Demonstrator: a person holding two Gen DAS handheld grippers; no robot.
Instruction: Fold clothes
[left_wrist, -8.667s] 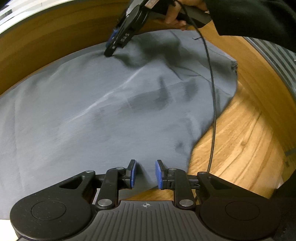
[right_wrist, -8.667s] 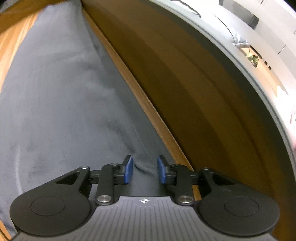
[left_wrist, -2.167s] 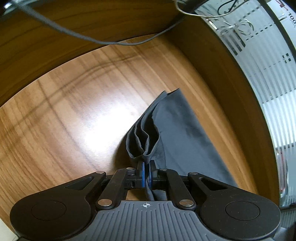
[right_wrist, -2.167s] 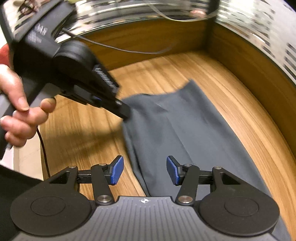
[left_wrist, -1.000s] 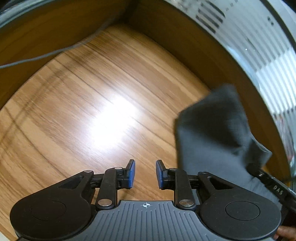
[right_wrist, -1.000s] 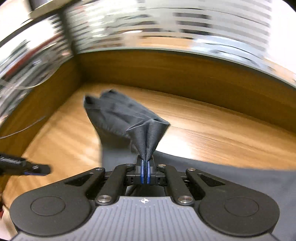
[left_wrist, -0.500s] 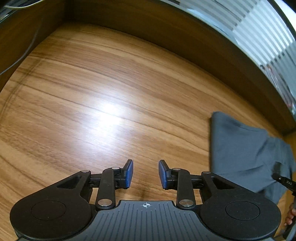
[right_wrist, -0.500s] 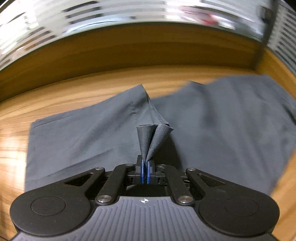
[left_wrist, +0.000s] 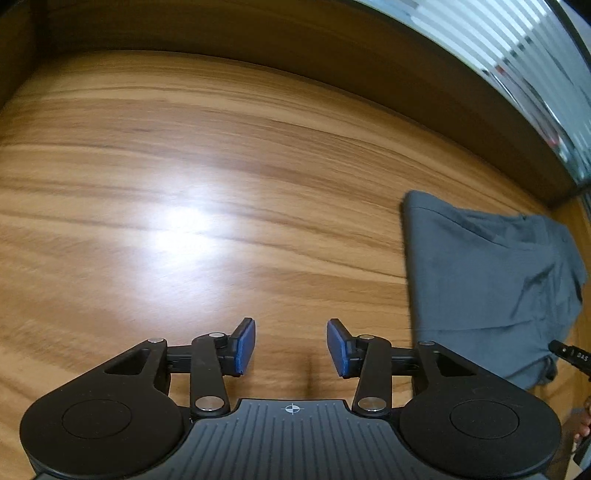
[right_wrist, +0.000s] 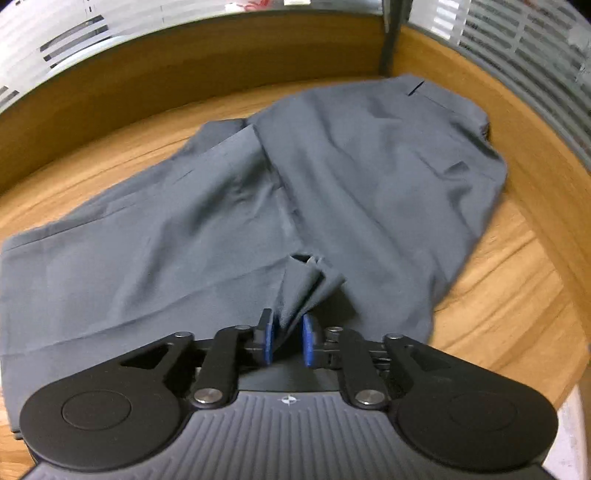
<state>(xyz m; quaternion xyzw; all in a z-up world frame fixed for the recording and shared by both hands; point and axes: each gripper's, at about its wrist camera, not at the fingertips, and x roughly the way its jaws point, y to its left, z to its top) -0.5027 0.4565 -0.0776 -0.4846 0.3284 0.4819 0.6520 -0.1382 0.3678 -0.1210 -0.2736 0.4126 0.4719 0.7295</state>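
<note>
A grey garment (right_wrist: 332, 177), probably trousers, lies on a wooden desk (left_wrist: 184, 184), doubled over on itself with its far end close to the back corner of the desk. A second ago the right gripper (right_wrist: 286, 341) was lifting a bunched fold of this cloth, jaws clamped tight. Now that fold has come down onto the layer beneath it, and the jaws have just been opening. They stand a little apart, with a crumpled tuft of fabric between them. The tuft looks loose rather than pinched, though it may brush the left pad.

The left gripper (left_wrist: 291, 347) hangs over bare desk, well to one side of the garment (left_wrist: 487, 280), which shows only at the right edge of its view. Its jaws are spread and hold nothing, and they too have just been widening. About two seconds back this gripper pinched a corner of the cloth; it has since let go and moved off across the wood.

A fold seems to have just been laid down and released. The doubled cloth is lumpy, with a ridge through the middle and edges that do not line up. I would guess it needs smoothing or another fold before the task is done.
</note>
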